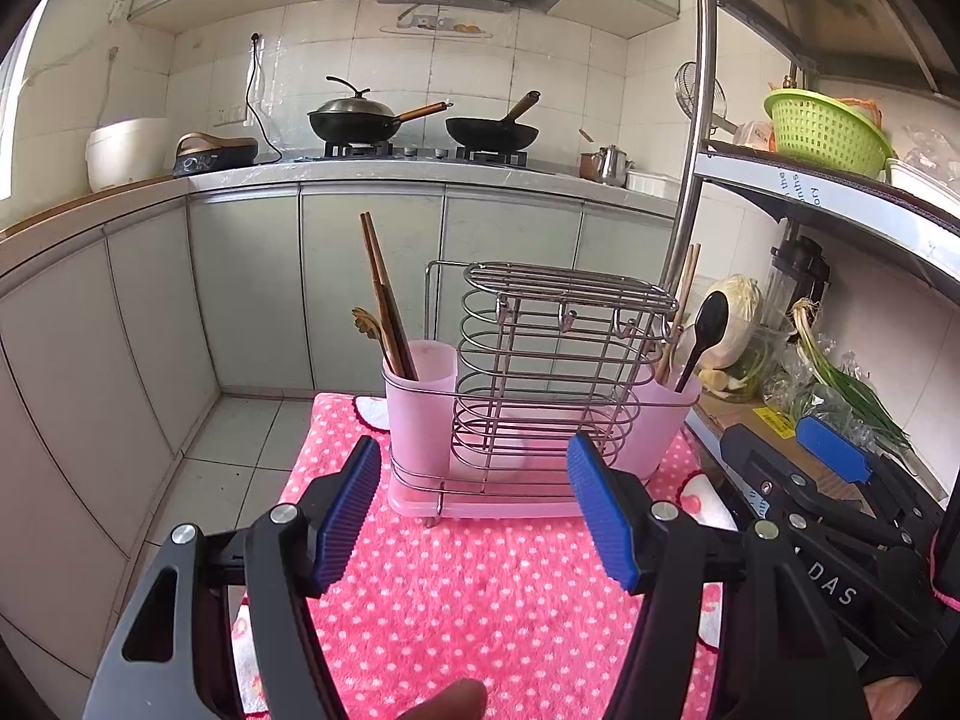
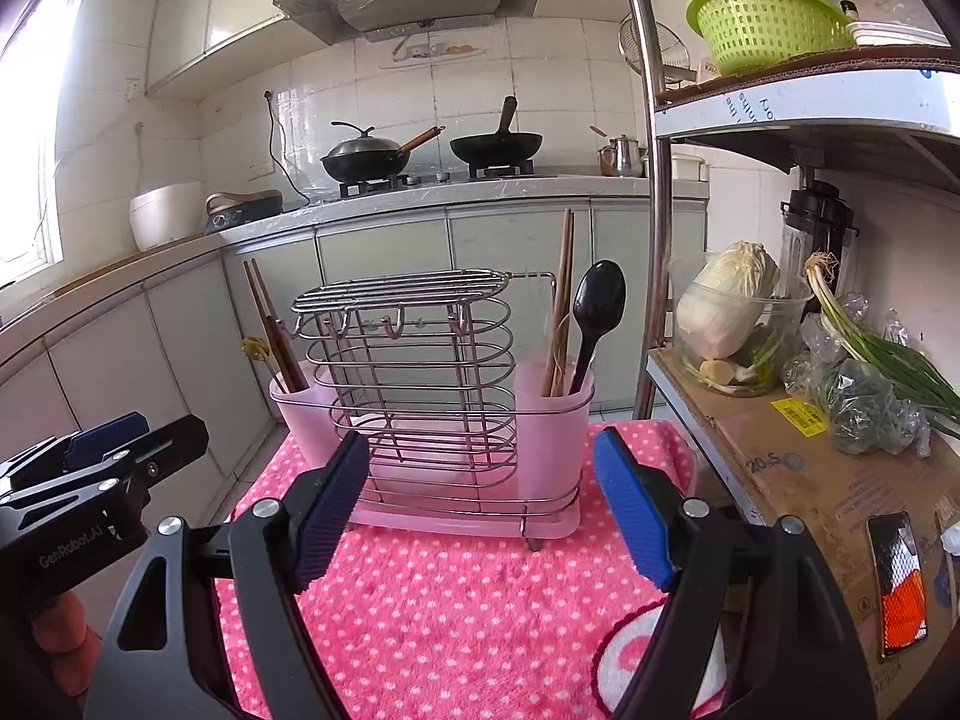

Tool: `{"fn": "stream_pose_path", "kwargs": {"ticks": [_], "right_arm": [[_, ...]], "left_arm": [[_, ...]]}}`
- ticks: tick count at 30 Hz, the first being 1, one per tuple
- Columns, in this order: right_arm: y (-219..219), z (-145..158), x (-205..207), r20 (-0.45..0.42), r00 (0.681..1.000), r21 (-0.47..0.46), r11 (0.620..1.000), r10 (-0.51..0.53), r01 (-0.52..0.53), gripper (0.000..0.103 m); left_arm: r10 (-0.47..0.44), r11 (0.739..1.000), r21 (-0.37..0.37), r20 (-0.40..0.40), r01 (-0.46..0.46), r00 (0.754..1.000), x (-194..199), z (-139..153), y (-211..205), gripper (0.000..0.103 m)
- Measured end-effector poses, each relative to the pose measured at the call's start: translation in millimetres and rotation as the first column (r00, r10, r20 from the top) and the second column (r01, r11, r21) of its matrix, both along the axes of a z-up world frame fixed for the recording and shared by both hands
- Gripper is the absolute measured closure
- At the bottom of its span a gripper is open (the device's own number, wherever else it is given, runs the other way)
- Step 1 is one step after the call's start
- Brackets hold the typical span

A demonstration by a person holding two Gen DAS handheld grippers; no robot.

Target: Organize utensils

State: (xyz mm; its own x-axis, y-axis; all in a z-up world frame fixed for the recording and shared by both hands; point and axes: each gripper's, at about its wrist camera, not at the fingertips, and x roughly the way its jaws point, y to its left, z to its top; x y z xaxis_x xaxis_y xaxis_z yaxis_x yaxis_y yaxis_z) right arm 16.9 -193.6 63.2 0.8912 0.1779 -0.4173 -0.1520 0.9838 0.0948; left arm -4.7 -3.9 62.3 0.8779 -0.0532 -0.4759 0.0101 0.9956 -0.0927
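Note:
A pink utensil holder (image 1: 540,414) (image 2: 432,420) with a wire rack in its middle stands on a pink dotted towel (image 1: 480,588) (image 2: 456,600). Its left cup holds dark chopsticks (image 1: 387,300) (image 2: 270,330) and a wooden utensil. Its right cup holds light chopsticks (image 2: 561,312) and a black spoon (image 1: 705,330) (image 2: 594,312). My left gripper (image 1: 474,462) is open and empty, just in front of the holder. My right gripper (image 2: 480,456) is also open and empty before the holder. Each gripper shows in the other's view, the right gripper (image 1: 834,450) at the right and the left gripper (image 2: 114,432) at the left.
A metal shelf unit (image 2: 654,240) stands right of the towel, bearing a cabbage (image 2: 726,306), green onions (image 2: 888,354), a cardboard box and a green basket (image 2: 762,24). Behind are cabinets, a counter with two woks (image 1: 420,120) and a rice cooker (image 1: 123,150).

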Motion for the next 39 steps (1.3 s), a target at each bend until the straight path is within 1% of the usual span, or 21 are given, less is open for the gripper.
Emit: {"fn": "stream_pose_path", "kwargs": {"ticks": [39], "right_arm": [[3.1,1.0,-5.8,0.017,1.000,-0.014,1.000,-0.010,0.010,0.025]], "left_arm": [[-0.007,1.000,0.005,-0.011,0.008,1.000,-5.1,-3.7,-0.2,0.039]]}}
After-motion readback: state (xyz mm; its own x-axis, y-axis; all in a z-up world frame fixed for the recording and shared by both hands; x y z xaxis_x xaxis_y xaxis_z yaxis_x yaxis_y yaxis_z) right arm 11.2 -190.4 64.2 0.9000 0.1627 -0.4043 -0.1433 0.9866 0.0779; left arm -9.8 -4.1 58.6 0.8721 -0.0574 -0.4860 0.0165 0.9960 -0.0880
